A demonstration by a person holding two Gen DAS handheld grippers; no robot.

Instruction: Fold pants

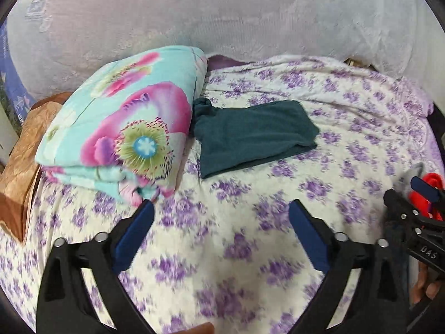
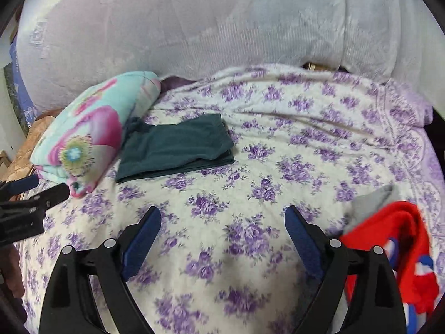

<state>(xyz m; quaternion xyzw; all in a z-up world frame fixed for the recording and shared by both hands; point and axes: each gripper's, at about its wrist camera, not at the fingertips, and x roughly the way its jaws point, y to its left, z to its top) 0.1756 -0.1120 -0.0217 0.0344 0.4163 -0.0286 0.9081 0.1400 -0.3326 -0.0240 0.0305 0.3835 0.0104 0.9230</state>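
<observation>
Dark teal pants [image 1: 251, 133] lie folded into a flat rectangle on the purple-flowered bedsheet [image 1: 250, 250], next to a folded floral blanket. They also show in the right wrist view [image 2: 175, 147]. My left gripper [image 1: 221, 211] is open and empty, held above bare sheet in front of the pants. My right gripper [image 2: 222, 217] is open and empty too, above the sheet and well short of the pants. The right gripper also shows at the right edge of the left wrist view [image 1: 411, 194]. The left gripper shows at the left edge of the right wrist view [image 2: 47, 186].
A folded turquoise blanket with pink flowers [image 1: 122, 128] sits left of the pants [image 2: 89, 133]. A red, white and blue garment [image 2: 400, 253] and a grey piece of cloth [image 2: 372, 203] lie at the right. A pale curtain [image 2: 222, 22] hangs behind the bed.
</observation>
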